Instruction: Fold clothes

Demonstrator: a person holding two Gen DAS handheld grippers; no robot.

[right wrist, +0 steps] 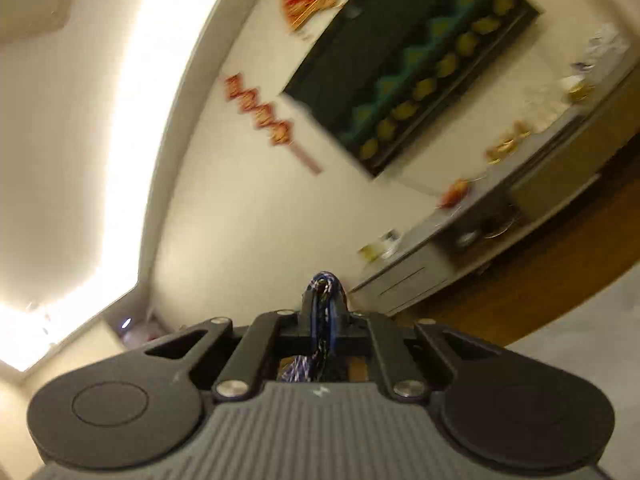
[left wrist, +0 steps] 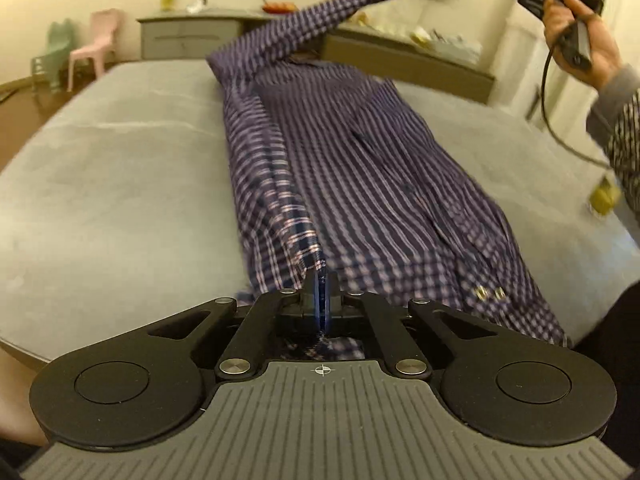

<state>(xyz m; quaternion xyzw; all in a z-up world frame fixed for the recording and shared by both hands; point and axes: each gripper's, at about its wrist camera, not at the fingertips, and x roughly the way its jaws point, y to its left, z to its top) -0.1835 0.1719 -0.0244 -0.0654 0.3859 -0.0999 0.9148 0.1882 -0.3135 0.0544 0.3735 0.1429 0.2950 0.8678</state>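
Clamping the near hem, the left gripper (left wrist: pixel 322 292) has its jaws closed on the checked shirt (left wrist: pixel 360 168), which lies lengthwise along the bed (left wrist: pixel 112 168). Bare mattress lies open on both sides. The right gripper (right wrist: pixel 326 296), raised high, grips a sleeve end; the sleeve (left wrist: pixel 344 8) stretches taut upward.

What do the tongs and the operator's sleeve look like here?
Left tongs: black linkage arms with silver pivot pins, two round black discs, a ribbed grey base with a small white crosshair mark. Right tongs look the same build. A black cable hangs from the right handle. The sleeve is checked, with a grey cuff.
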